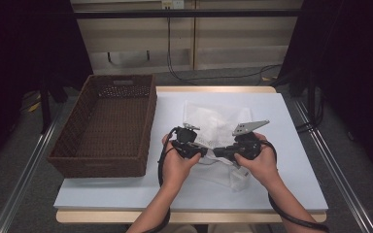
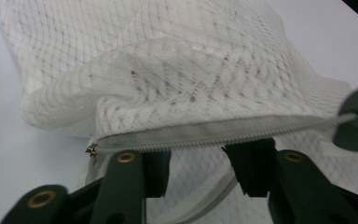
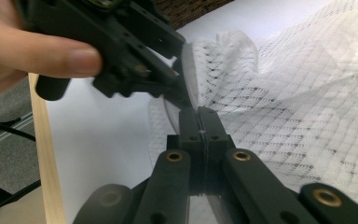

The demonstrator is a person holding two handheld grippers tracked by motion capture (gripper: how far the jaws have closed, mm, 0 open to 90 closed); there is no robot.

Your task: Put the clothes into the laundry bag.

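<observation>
A white mesh laundry bag [image 1: 213, 121] lies on the white table top [image 1: 281, 170], and its zipped edge is lifted toward me between both hands. In the left gripper view the closed zipper [image 2: 191, 135] runs across just above my left gripper [image 2: 204, 163]. Its jaws stand apart, with mesh showing in the gap and no pad pressing on it. The metal slider [image 2: 92, 149] sits at the zipper's left end. My right gripper [image 3: 199, 116] is shut on a thin edge of the bag [image 3: 307, 121]. The left gripper [image 3: 121, 46] sits close beside it. In the high view the left gripper [image 1: 205, 151] and right gripper [image 1: 218, 152] almost meet.
A dark woven basket [image 1: 148, 121], with nothing in it, stands at the table's left side. The table's wooden front edge [image 1: 189, 216] runs just before my forearms. Cables [image 1: 291, 218] trail from both grippers.
</observation>
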